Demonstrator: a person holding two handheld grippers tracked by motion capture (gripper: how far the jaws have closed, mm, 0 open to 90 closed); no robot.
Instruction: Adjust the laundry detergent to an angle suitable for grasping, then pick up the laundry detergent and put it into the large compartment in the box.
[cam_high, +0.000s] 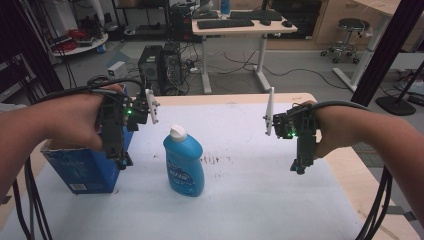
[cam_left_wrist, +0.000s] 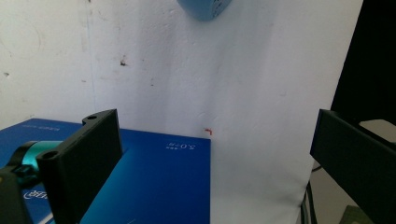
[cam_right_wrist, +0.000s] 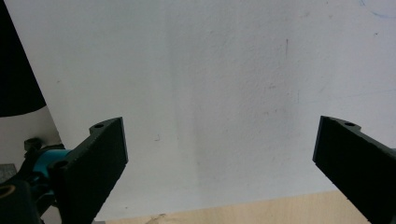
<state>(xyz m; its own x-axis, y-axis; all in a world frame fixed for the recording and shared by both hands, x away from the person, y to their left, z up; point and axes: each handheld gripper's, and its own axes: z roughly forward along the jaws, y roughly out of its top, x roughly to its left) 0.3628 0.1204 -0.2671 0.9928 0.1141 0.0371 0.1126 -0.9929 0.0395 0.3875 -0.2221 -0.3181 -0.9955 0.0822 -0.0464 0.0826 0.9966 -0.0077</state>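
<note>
1. The left gripper (cam_high: 121, 162) hangs above the blue box (cam_high: 82, 167), which stands on the left part of the white table cover (cam_high: 260, 195). It points down.
2. In the left gripper view, the jaws stand wide apart and nothing is between them. Under them lies the blue top of the box (cam_left_wrist: 159, 182) and the white cover beside it.
3. The right gripper (cam_high: 299, 167) hangs above the right part of the cover, also pointing down, well apart from the bottle and the box.
4. In the right gripper view, the jaws are wide open too and hold nothing. Below them is the white cover (cam_right_wrist: 210, 84), and the wooden table edge (cam_right_wrist: 252, 210) shows at the bottom.
5. The blue bottle (cam_high: 183, 162) with a white cap stands upright on the cover between the two grippers, nearer to the left one, just beside the box. No gripper touches it.
6. In the left gripper view, the bottle (cam_left_wrist: 204, 8) shows at the top edge.
7. Some small red-brown marks (cam_high: 216, 160) are on the cover, just to the right of the bottle.
</note>
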